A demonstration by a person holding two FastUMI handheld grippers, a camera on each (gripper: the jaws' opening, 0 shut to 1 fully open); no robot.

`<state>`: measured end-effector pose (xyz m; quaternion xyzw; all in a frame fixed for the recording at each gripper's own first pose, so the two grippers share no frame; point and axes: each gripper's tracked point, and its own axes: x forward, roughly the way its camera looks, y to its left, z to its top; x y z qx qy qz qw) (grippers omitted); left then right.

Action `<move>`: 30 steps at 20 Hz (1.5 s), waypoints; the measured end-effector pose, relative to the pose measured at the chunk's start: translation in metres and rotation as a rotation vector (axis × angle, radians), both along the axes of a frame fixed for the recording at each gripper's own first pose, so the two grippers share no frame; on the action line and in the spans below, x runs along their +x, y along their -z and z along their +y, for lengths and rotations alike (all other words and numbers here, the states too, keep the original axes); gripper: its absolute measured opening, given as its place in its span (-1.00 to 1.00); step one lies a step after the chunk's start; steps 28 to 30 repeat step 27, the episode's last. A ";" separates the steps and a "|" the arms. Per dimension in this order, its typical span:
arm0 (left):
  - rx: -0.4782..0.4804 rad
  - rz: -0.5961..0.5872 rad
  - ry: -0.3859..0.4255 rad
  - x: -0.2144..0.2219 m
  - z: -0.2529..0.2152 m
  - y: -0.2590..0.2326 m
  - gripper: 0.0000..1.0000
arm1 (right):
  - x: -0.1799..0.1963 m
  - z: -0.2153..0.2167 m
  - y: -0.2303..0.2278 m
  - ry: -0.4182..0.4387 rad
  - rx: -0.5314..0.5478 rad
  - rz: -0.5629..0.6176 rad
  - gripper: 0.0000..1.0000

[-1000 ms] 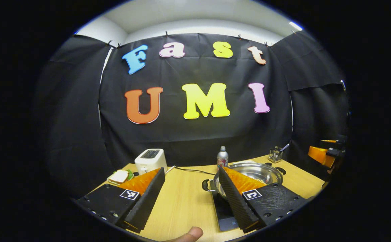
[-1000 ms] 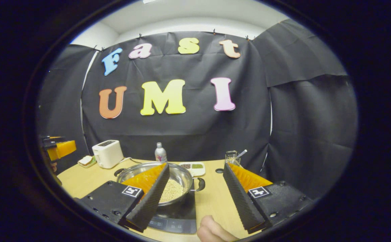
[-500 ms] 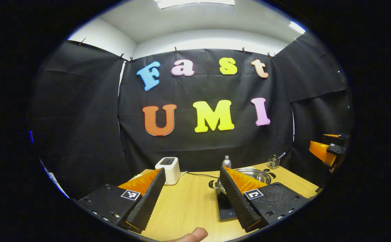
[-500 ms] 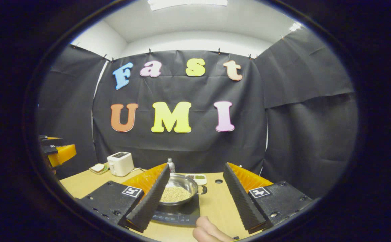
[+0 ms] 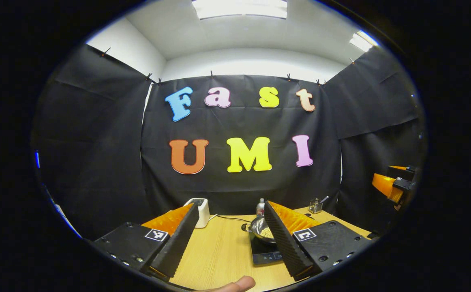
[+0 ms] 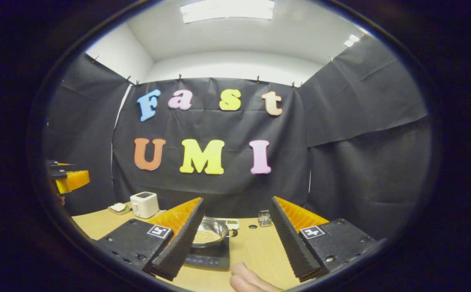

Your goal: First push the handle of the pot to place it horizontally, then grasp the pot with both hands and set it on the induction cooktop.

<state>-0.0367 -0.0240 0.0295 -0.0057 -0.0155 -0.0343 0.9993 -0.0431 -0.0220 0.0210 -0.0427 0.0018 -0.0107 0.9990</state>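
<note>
A steel pot (image 6: 211, 234) holding pale grains sits on the black induction cooktop (image 6: 208, 257) on the wooden table (image 6: 255, 253). In the left gripper view the pot (image 5: 262, 230) and the cooktop (image 5: 264, 254) lie partly behind my right-hand finger. My left gripper (image 5: 230, 239) stands open and empty, well back from the pot. My right gripper (image 6: 237, 236) is open too, holding nothing, pulled back from the table. The left gripper (image 6: 70, 178) shows at the left edge of the right gripper view, and the right gripper (image 5: 391, 184) at the right edge of the left gripper view.
A white toaster (image 6: 144, 204) with its cord stands at the back left, a plate of bread (image 6: 118, 208) beside it. A small bottle (image 5: 261, 207), a wire utensil holder (image 6: 264, 218) and a small dish (image 6: 232, 223) stand behind the pot. A thumb (image 6: 245, 278) shows at the bottom.
Both grippers have drawn back and away from the pot, which now looks smaller and farther off. The pot stays on the cooktop. Both grippers remain open.
</note>
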 end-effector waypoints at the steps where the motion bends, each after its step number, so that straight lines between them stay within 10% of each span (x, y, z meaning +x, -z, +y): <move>1: 0.000 0.002 0.006 -0.001 -0.002 0.001 0.91 | -0.002 -0.002 0.000 0.002 -0.001 0.000 1.00; 30: -0.004 -0.045 0.008 -0.011 -0.005 0.002 0.92 | -0.013 -0.007 0.001 -0.032 0.037 -0.036 1.00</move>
